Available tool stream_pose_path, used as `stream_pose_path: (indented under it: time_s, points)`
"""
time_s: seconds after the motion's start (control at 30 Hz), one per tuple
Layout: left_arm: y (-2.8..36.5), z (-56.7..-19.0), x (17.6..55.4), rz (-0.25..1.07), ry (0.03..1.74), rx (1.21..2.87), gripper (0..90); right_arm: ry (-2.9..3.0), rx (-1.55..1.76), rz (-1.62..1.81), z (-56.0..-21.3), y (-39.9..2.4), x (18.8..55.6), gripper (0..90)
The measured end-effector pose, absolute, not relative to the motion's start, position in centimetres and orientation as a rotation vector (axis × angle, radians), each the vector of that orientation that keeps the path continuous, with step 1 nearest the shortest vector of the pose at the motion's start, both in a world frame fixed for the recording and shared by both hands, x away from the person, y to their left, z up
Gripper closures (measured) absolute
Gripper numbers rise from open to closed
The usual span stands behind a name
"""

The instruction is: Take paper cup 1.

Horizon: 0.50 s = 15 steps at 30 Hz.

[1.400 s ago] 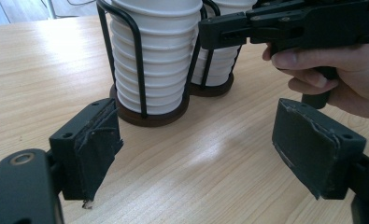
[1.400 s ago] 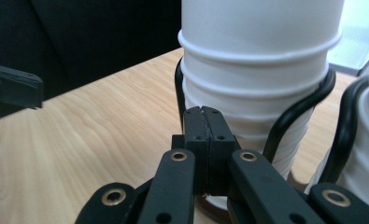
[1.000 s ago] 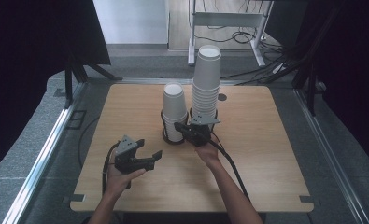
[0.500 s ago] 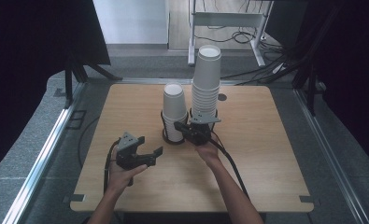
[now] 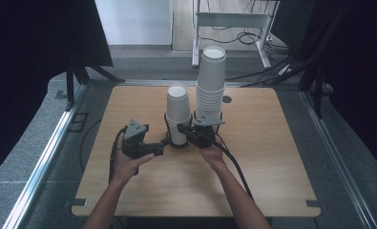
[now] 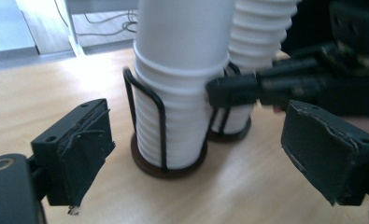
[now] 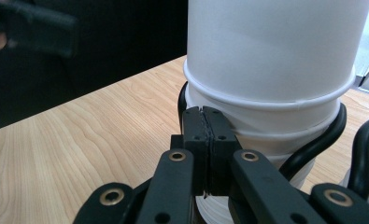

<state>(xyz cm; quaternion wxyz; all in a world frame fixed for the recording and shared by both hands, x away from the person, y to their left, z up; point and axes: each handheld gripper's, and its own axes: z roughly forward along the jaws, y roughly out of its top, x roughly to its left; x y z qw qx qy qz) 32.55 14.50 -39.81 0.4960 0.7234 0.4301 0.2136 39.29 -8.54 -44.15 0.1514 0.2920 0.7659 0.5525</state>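
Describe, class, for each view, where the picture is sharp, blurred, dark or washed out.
High view: the table is evenly lit, the surroundings nearly black. Left gripper view: the short cup stack is soft and washed out at the top, and the other tool is blurred. Right gripper view: the shut tool is sharp, the top-left corner dark and blurred.

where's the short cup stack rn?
High view: the short cup stack stands in its black wire holder near the table's middle, just left of the tall cup stack, with the right gripper shut against its lower part.

Overhead cam; two close tool cams
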Motion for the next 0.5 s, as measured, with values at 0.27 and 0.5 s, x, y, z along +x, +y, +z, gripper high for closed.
stream_pose_path:
  time_s: [0.27, 0.5]
  points:
    - [13.2, -38.4, 35.0, 0.549, 1.043, 1.738, 8.9, 2.205, 0.836, 1.593, -44.2, -8.5, 39.4, 88.4]
    - [12.1, -37.1, 37.0, 0.548, 1.019, 1.688, 8.6, 2.208, 0.829, 1.598, -44.2, -8.5, 39.4, 88.2]
